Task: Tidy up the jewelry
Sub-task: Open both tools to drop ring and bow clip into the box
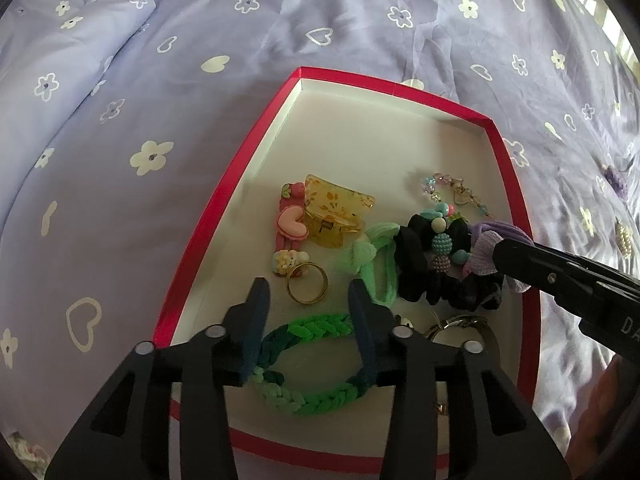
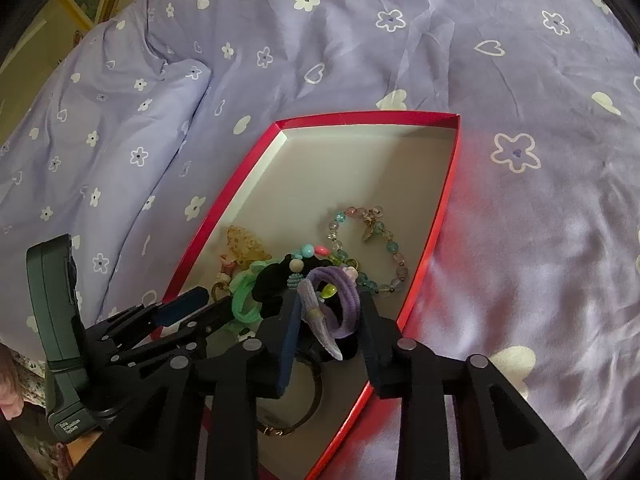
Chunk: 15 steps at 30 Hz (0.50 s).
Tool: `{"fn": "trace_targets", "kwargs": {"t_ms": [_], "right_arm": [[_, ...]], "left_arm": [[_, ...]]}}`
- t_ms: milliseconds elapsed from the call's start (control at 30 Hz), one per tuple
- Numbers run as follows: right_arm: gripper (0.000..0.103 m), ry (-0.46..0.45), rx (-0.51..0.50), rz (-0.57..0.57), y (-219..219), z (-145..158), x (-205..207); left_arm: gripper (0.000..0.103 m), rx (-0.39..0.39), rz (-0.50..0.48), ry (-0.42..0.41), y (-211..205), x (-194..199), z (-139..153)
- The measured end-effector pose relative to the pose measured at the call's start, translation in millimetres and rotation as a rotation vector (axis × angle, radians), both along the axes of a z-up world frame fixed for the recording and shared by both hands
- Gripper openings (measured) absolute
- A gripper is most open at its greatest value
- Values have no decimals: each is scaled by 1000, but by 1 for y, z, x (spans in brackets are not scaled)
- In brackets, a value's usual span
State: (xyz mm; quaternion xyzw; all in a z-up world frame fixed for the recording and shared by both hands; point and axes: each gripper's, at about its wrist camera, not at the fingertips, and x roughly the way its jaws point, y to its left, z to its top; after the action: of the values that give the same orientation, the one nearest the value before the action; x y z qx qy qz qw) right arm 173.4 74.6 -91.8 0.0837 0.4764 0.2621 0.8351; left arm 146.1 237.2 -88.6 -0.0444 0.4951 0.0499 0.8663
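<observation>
A red-rimmed white tray (image 1: 208, 216) lies on the bed and holds a yellow hair claw (image 1: 336, 212), a pink heart clip (image 1: 294, 222), a gold ring (image 1: 307, 283), a mint hair tie (image 1: 372, 264), a black scrunchie (image 1: 452, 276), a clear bead bracelet (image 2: 372, 240) and a green braided bracelet (image 1: 312, 364). My left gripper (image 1: 308, 292) hangs open over the green bracelet. My right gripper (image 2: 330, 304) is over the tray's right side, its jaws around a purple hair tie (image 2: 344, 304); whether they press it I cannot tell.
The tray sits on a lilac bedsheet with white flowers and hearts (image 1: 120, 128). A folded pillow or duvet (image 1: 60, 48) lies at the far left. A dark watch or bangle (image 2: 308, 396) lies in the tray's near corner. More trinkets (image 1: 622, 236) lie on the sheet, right.
</observation>
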Motion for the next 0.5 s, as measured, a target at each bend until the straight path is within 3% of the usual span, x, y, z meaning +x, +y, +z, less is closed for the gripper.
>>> {"fn": "trace_targets", "kwargs": {"t_ms": [500], "right_arm": [[43, -12, 8, -11, -4, 7, -4]], "left_arm": [[56, -7, 3, -12, 1, -12, 9]]}}
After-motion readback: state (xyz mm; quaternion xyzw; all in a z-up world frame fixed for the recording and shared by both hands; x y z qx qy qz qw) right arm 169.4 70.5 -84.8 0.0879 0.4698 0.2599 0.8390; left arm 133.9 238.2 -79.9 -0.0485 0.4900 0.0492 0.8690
